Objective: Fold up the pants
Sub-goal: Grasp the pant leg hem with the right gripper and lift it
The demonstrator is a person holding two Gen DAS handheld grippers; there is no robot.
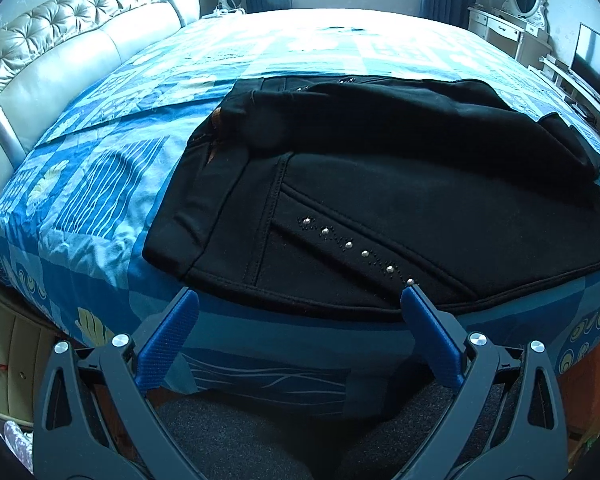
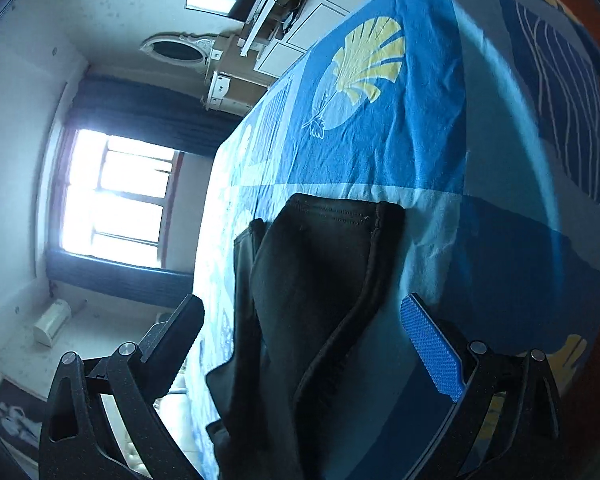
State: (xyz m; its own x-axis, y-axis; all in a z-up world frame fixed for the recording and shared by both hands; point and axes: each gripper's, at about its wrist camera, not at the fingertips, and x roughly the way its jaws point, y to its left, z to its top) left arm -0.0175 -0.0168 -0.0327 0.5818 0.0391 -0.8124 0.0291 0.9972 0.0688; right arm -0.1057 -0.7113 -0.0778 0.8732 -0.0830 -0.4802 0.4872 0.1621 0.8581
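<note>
Pants (image 1: 380, 184): black, lying on the bed (image 1: 112, 184) near its front edge, waistband toward the front left corner; one leg is folded back over the upper part, and a row of metal studs (image 1: 356, 250) runs along a pocket seam
Leg end (image 2: 332, 240): seen in the right wrist view, a hemmed cuff lying flat on the blue patterned cover (this view is rolled sideways)
Left gripper (image 1: 300, 300): jaws wide apart, holding nothing, at the front edge of the bed just before the pants; the right fingertip overlaps the cloth's hem in the picture
Right gripper (image 2: 302, 316): jaws wide apart, the leg between them, not clamped
Headboard (image 1: 60, 48): padded, at the left edge
</note>
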